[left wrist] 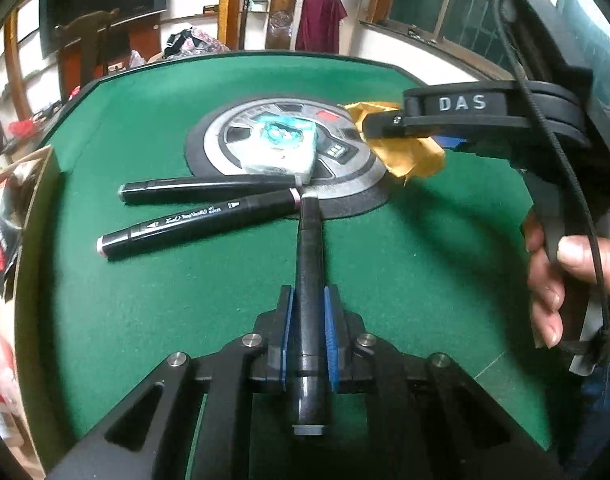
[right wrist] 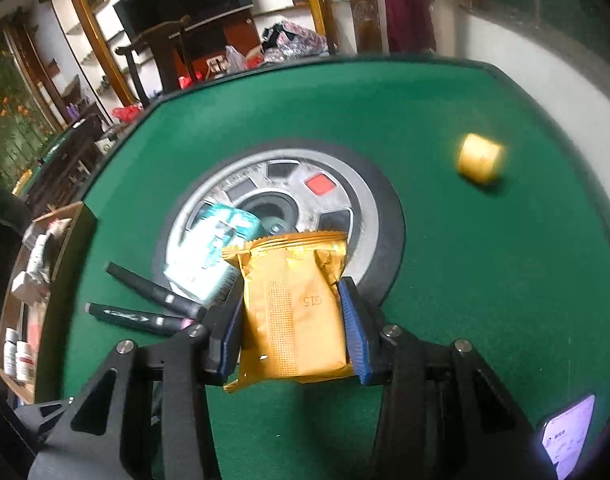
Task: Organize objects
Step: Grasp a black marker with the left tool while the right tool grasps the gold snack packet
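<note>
With the left hand-held gripper [left wrist: 308, 332] clamping a black marker [left wrist: 310, 280] and the right hand-held gripper [right wrist: 293, 320] clamping a gold snack packet [right wrist: 293, 308] above the green surface [right wrist: 485, 280], two markers [left wrist: 197, 220], a teal packet [left wrist: 283, 148] and a small gold packet [right wrist: 480, 157] are still waiting, so sorting looks barely begun.

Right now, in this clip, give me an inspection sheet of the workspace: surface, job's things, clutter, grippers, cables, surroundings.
Surface: green felt table with a round metal centre plate.
Job's things: three black markers, one held marker, two loose markers lying side by side; held gold packet; teal-and-white packet on the plate; small gold packet apart on the felt.
Clutter: lit phone at the table edge; cardboard box holding small bottles and boxes.
Grippers: left gripper shut on a marker; right gripper shut on the gold packet.
Cables: black cord along the right gripper.
Surroundings: shelves, wooden chairs, dark screen.
</note>
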Available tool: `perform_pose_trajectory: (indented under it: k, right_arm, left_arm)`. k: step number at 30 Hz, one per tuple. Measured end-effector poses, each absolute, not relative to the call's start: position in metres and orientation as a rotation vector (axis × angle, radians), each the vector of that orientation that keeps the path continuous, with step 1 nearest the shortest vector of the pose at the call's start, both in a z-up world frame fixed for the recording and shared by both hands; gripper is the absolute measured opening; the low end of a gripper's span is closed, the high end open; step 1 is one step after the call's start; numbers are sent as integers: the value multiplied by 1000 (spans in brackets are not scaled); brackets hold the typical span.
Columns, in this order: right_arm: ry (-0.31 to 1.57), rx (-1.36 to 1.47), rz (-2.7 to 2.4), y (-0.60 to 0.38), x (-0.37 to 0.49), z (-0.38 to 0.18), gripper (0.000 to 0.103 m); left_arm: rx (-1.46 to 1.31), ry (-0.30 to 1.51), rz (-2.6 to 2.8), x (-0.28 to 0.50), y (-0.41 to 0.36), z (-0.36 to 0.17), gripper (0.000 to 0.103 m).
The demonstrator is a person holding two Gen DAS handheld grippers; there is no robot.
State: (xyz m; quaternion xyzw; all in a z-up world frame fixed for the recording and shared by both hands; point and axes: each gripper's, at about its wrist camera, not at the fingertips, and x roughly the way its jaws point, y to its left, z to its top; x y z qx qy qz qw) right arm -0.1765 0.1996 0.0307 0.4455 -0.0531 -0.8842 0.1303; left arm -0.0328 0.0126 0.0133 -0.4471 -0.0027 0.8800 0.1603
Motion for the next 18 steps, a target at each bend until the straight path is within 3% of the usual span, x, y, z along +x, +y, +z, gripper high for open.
perform_pose_trajectory:
  k: [18]
  right_arm:
    - [-144, 1259, -2506, 179, -174, 32, 42]
  left_arm:
    - [-1370, 78, 2540, -36, 17, 8, 12]
